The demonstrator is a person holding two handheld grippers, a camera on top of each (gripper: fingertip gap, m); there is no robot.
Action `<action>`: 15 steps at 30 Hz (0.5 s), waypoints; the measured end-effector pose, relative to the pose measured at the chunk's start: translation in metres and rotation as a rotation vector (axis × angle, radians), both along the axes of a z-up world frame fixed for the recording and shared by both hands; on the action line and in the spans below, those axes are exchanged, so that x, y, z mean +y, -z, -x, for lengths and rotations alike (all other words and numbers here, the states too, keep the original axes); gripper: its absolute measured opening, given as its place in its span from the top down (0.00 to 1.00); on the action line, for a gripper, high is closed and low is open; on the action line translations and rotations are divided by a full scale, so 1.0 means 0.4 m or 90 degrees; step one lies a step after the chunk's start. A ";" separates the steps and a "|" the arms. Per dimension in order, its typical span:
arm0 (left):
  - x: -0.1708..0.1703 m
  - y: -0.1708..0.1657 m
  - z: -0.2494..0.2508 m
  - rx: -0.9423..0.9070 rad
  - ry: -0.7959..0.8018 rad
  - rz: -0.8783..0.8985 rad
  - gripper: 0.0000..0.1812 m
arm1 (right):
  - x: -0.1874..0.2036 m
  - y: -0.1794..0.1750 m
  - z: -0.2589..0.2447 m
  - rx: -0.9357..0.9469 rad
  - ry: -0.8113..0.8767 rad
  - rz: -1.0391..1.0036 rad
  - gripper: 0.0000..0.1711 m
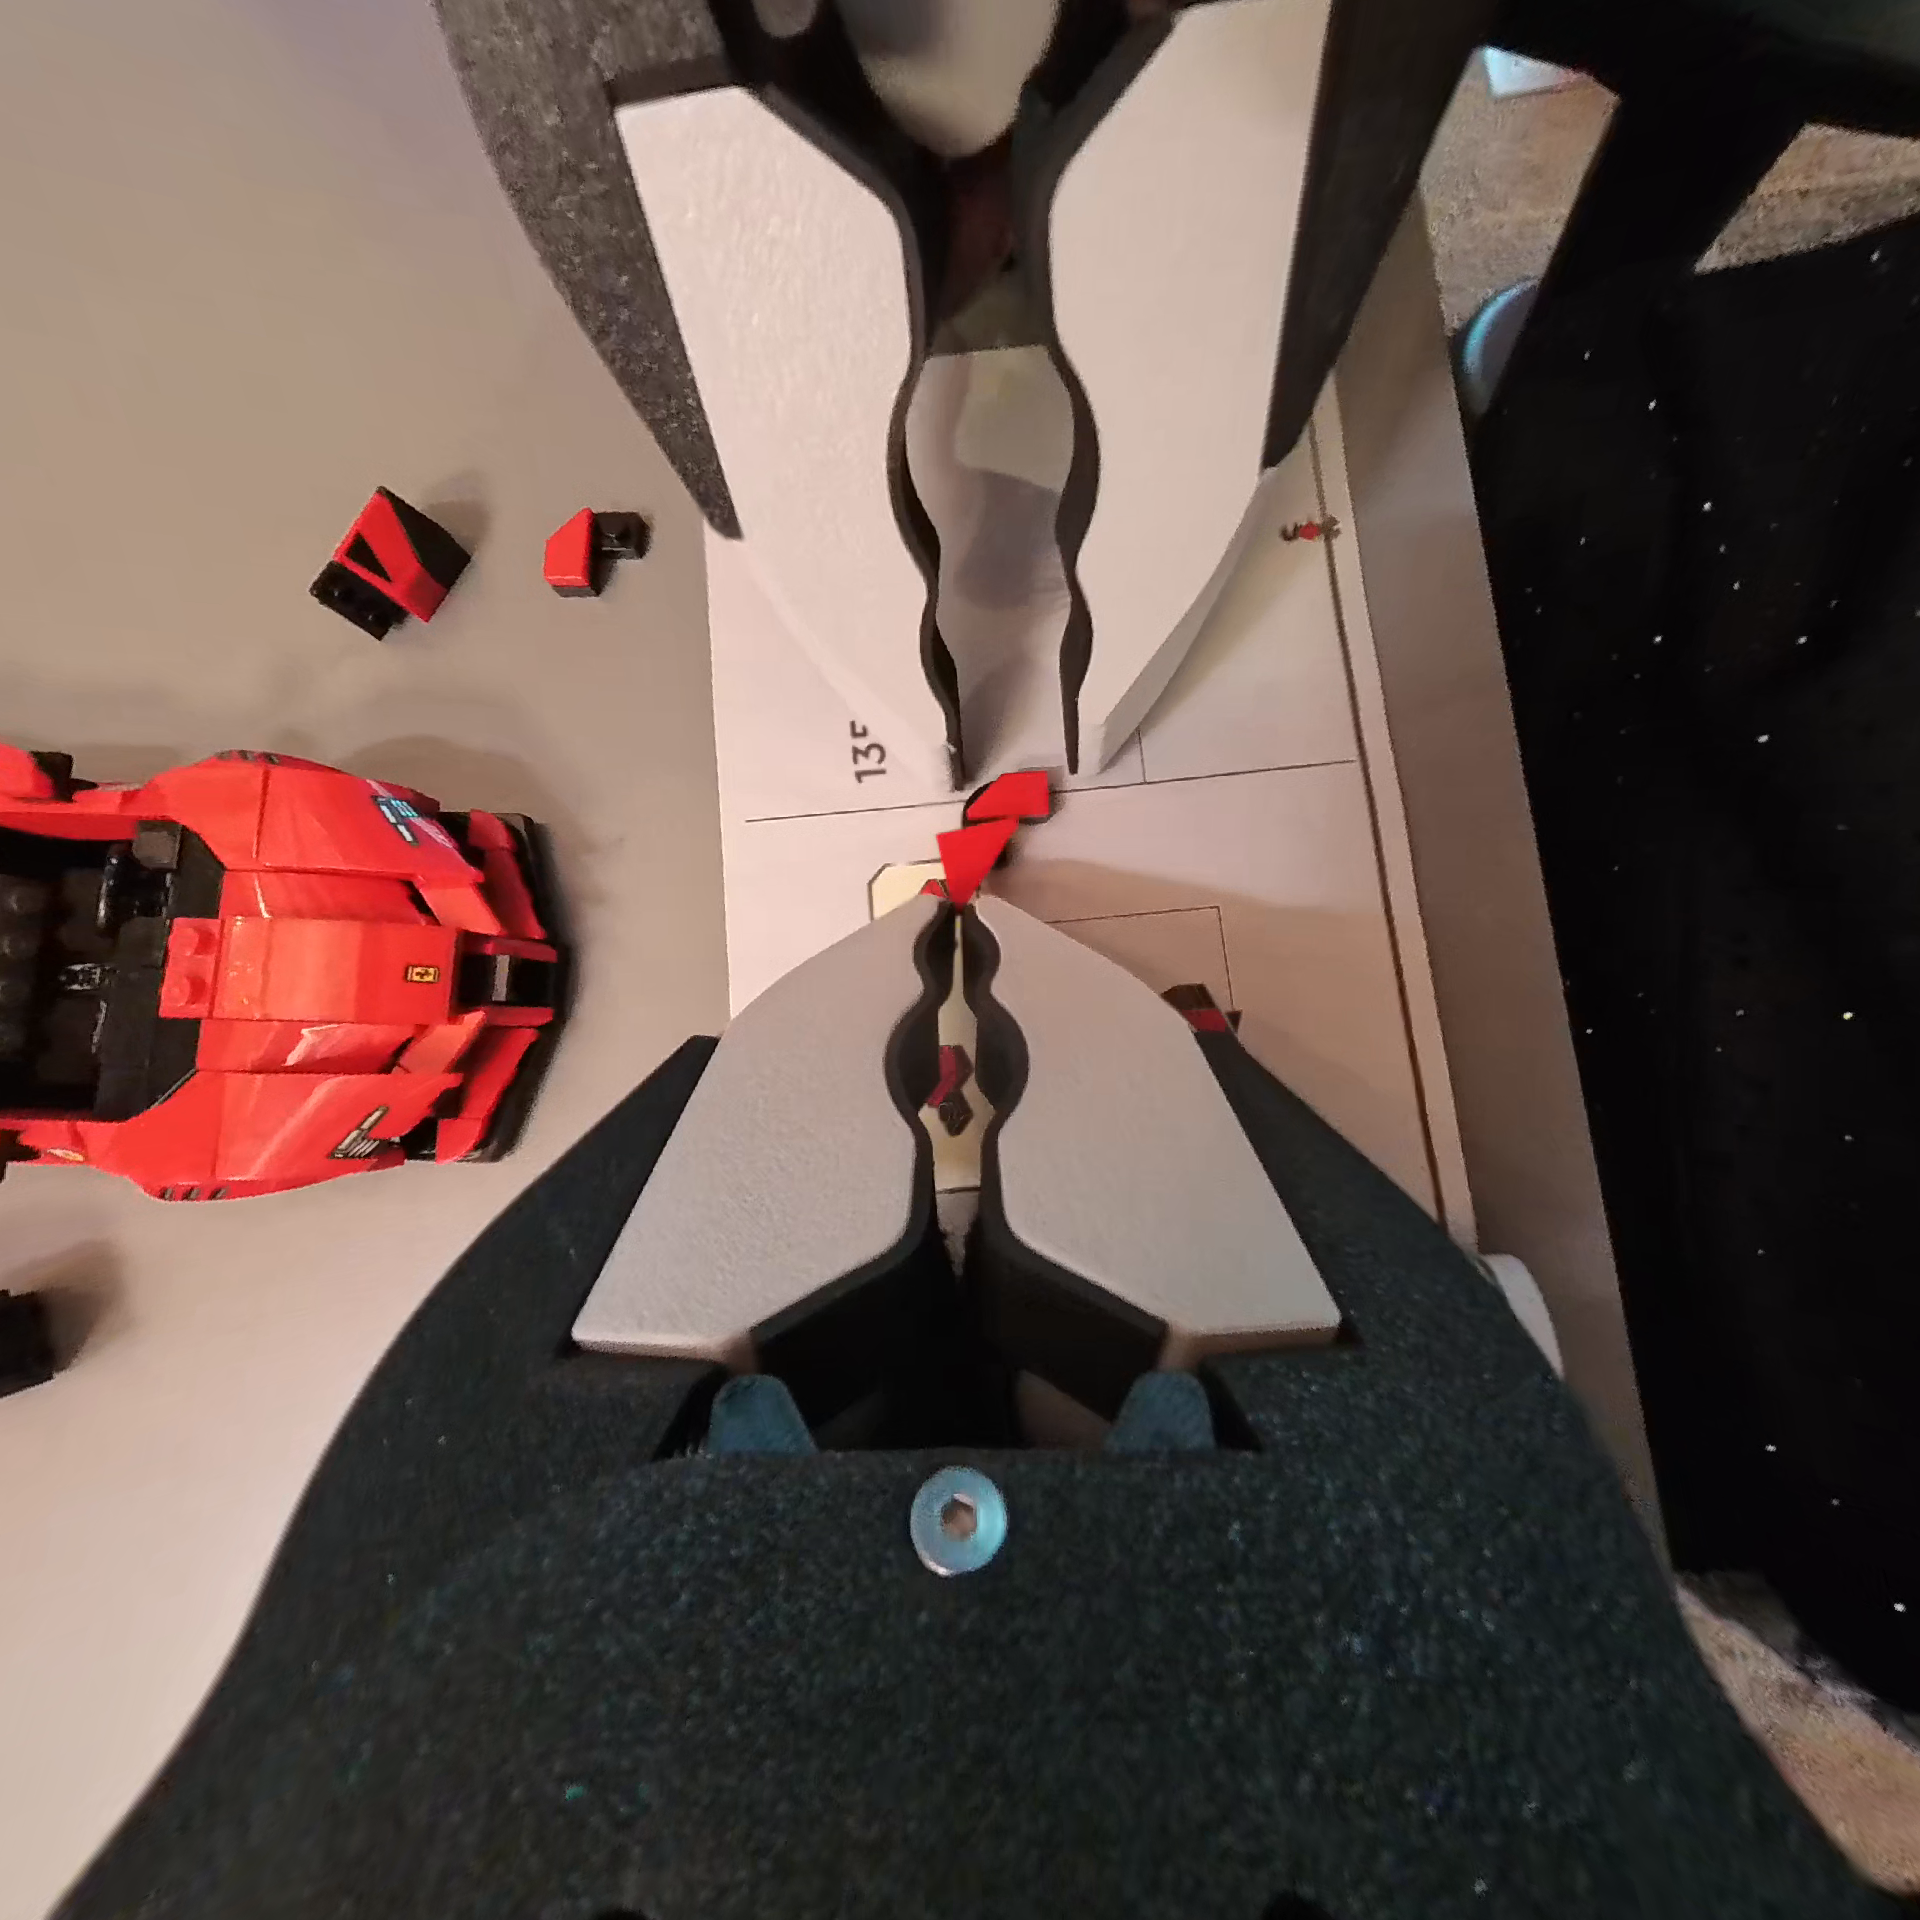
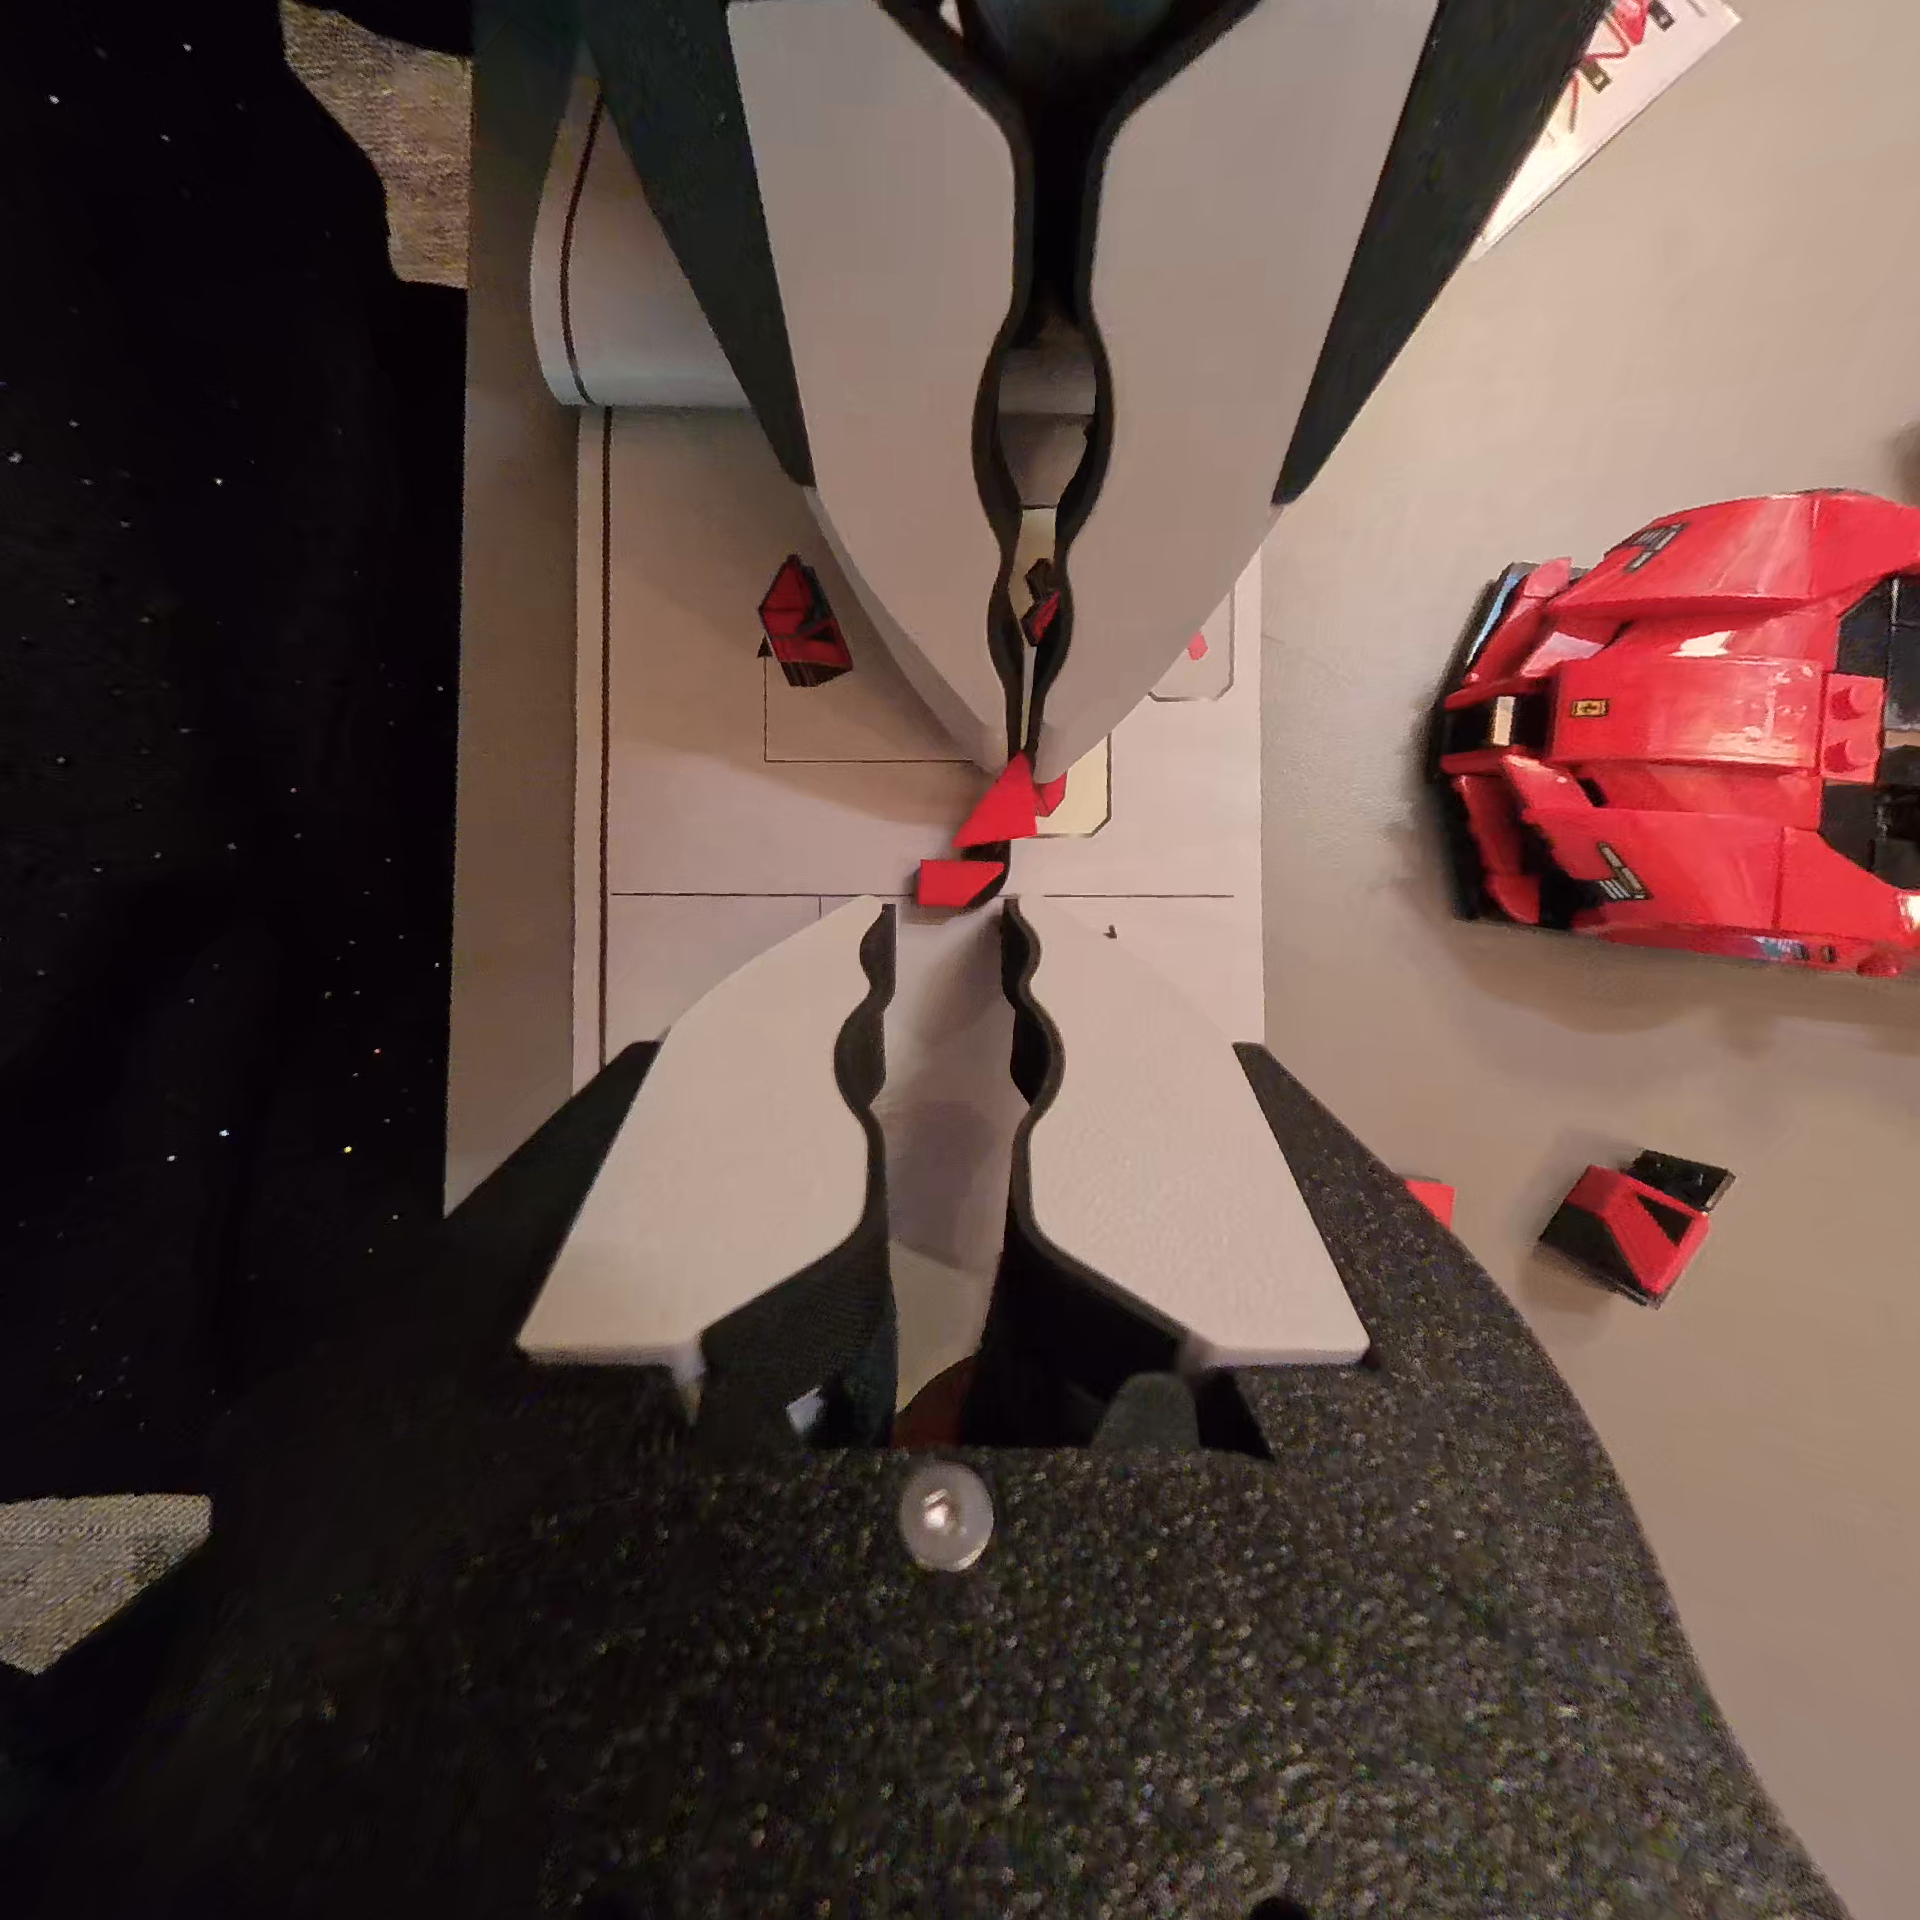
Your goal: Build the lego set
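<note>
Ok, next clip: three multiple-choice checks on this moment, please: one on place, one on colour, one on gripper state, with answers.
1. The left hand-held gripper and right hand-held gripper meet over: A the booklet; B the car; C the floor.
2. The car is mainly: A blue; B red; C white.
3. The left hand-held gripper is: A wide open; B shut on a small red piece; C out of view.
Answers: A, both tips sit above its page; B, red body with black parts; B, it pinches the piece.
</note>
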State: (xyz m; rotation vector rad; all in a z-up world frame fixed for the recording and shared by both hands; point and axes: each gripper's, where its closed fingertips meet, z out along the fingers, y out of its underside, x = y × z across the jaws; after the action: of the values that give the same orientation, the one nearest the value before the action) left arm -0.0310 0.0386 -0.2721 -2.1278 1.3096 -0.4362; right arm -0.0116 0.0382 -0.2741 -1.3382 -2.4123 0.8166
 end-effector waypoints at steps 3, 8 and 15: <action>0.003 0.002 0.003 0.014 0.018 -0.010 1.00 | -0.001 0.000 0.000 -0.002 -0.024 -0.001 0.89; 0.000 0.001 -0.005 0.011 0.044 -0.009 0.99 | -0.001 0.001 0.004 -0.001 -0.045 0.000 0.90; 0.001 0.005 -0.007 0.010 0.056 -0.005 0.99 | 0.000 0.001 0.005 0.005 -0.051 0.000 0.91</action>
State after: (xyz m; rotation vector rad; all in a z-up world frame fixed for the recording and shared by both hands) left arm -0.0283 0.0390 -0.2739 -2.0771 1.4154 -0.4509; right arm -0.0135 0.0384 -0.2746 -1.2427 -2.4747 0.8397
